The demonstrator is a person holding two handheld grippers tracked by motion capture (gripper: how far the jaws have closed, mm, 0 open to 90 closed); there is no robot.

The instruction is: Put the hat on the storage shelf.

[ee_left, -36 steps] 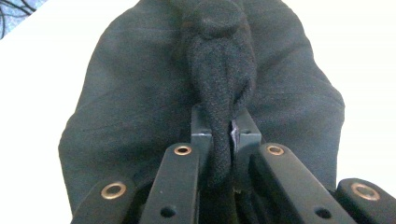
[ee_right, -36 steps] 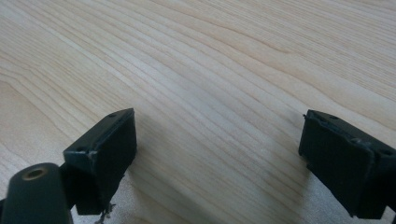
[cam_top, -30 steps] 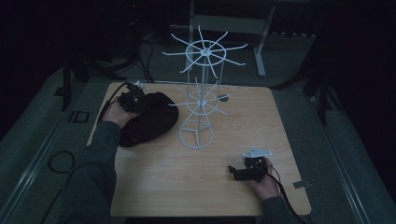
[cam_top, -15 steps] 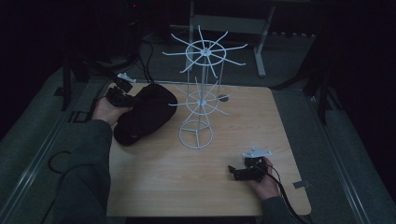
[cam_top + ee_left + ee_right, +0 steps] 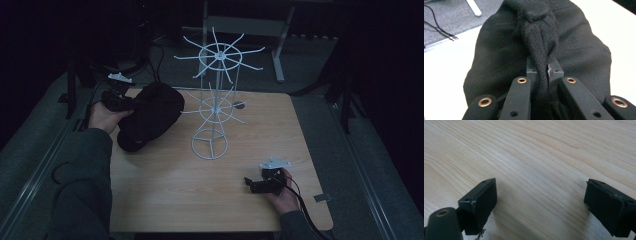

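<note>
Left gripper (image 5: 116,98) sits at my table's (image 5: 165,200) far-left corner, my forearm reaching up along the left edge, its jaws clenched on a bunched fold of the black fabric bundle (image 5: 149,115), which I see pinched between the pads (image 5: 554,71). The bundle lies with its long axis running from that corner toward the near-left, just beside the white wire rack (image 5: 215,102) standing upright mid-table. My right gripper (image 5: 255,185) rests low near the front-right edge, pointing left, jaws spread wide over bare wood.
</note>
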